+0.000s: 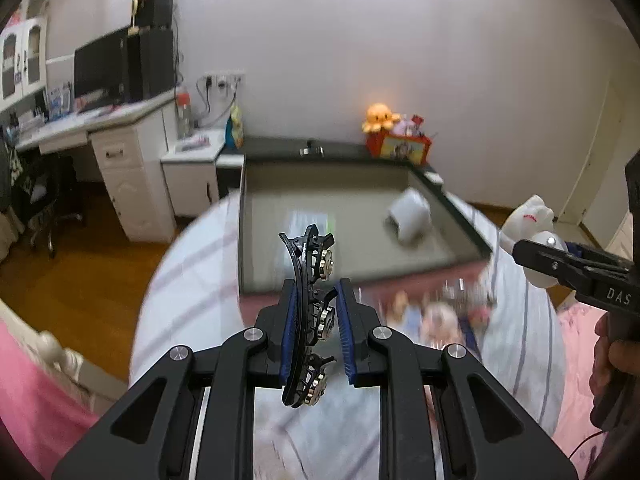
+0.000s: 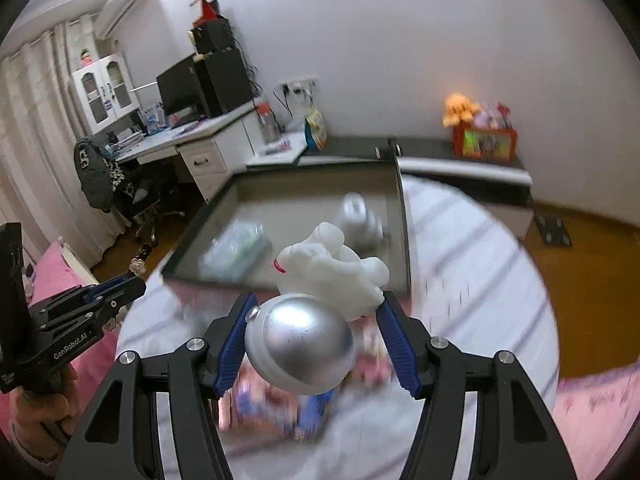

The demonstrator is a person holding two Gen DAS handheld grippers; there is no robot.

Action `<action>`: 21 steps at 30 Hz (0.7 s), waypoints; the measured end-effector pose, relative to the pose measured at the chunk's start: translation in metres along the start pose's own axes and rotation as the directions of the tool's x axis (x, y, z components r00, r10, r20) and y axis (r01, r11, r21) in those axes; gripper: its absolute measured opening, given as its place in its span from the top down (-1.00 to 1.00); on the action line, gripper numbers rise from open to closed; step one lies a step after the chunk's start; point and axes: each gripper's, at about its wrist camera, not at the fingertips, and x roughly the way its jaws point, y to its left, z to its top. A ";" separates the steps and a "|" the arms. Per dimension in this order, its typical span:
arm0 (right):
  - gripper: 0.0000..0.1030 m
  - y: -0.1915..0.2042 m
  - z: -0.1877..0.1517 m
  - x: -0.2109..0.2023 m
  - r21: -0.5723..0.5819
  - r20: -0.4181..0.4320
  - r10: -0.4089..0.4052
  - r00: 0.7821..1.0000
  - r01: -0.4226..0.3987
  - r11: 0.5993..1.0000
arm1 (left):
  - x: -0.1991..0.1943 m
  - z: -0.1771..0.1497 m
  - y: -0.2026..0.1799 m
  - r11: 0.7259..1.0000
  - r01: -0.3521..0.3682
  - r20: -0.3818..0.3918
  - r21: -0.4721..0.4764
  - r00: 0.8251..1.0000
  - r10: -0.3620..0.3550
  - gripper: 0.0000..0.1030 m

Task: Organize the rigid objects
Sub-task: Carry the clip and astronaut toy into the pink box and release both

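Note:
My left gripper (image 1: 318,332) is shut on a black hair clip (image 1: 310,316) with gold flower studs, held upright above the round striped table (image 1: 192,280). My right gripper (image 2: 316,340) is shut on a white astronaut figurine (image 2: 320,292) with a silver helmet, held above the table in front of the tray. Each gripper shows at the other view's edge: the right one (image 1: 532,256) with the figurine, the left one (image 2: 136,276) with the clip. A grey open tray (image 1: 464,220) lies ahead with a white cup-like object (image 1: 410,216) and a clear box (image 2: 236,252) inside.
A picture book (image 1: 432,312) lies on the table below the grippers. A red toy box (image 1: 402,146) with an orange plush octopus sits behind the tray. A desk with monitor (image 1: 100,68), drawers and a chair stand left. Pink bedding (image 1: 28,396) flanks the table.

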 end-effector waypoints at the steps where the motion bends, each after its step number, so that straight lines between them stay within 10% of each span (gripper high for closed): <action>1: -0.21 0.001 0.015 0.006 -0.012 0.011 0.005 1.000 -0.004 1.000 | 0.004 0.011 0.001 1.000 -0.004 0.012 0.005 1.000 0.004 0.63; 21: -0.46 -0.029 0.106 0.149 0.011 -0.093 -0.014 0.996 0.015 1.000 | 0.154 0.110 0.006 0.999 -0.017 -0.078 -0.029 0.997 0.014 0.50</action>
